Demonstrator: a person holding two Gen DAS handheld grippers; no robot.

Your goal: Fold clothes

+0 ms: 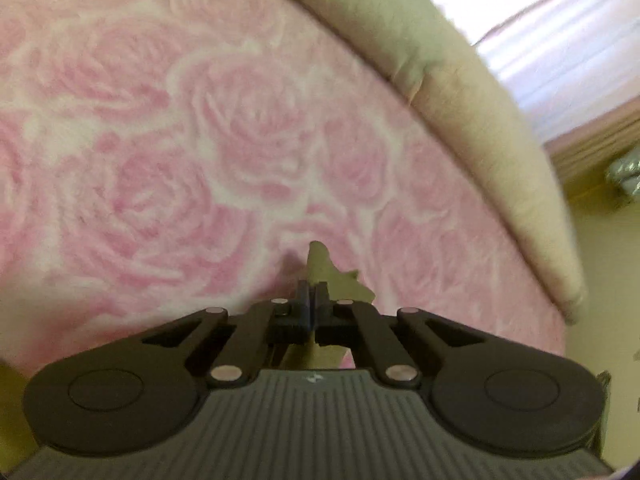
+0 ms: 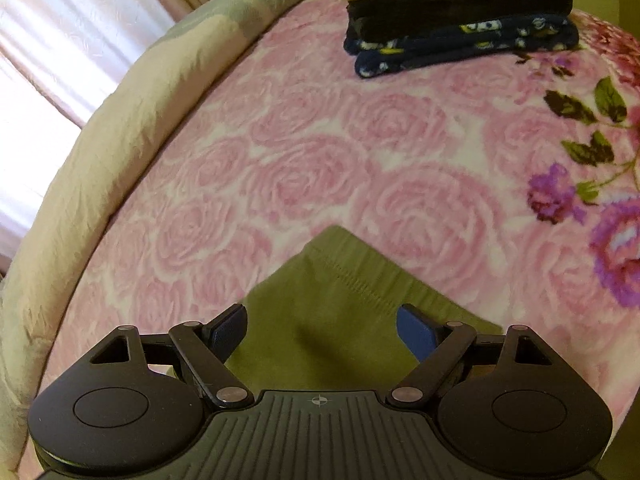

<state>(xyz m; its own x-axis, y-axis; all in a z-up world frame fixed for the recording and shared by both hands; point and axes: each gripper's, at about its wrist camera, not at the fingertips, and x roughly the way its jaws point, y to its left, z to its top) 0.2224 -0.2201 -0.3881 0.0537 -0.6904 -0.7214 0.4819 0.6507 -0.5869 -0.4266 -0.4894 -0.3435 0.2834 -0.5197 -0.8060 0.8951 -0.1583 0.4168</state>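
An olive-green garment (image 2: 340, 304) lies on the pink rose blanket (image 2: 320, 168), its stitched hem corner pointing away from me. My right gripper (image 2: 322, 326) is open, its fingers spread above the cloth and holding nothing. My left gripper (image 1: 310, 300) is shut on a pinch of the same olive-green garment (image 1: 326, 270), whose edge sticks up past the fingertips above the blanket (image 1: 180, 140).
A stack of folded clothes (image 2: 460, 24), dark blue patterned at the bottom, sits at the far side of the bed. A cream padded bed edge (image 2: 92, 152) curves along the left; it also shows in the left wrist view (image 1: 472, 112). Curtains (image 2: 60, 32) hang beyond.
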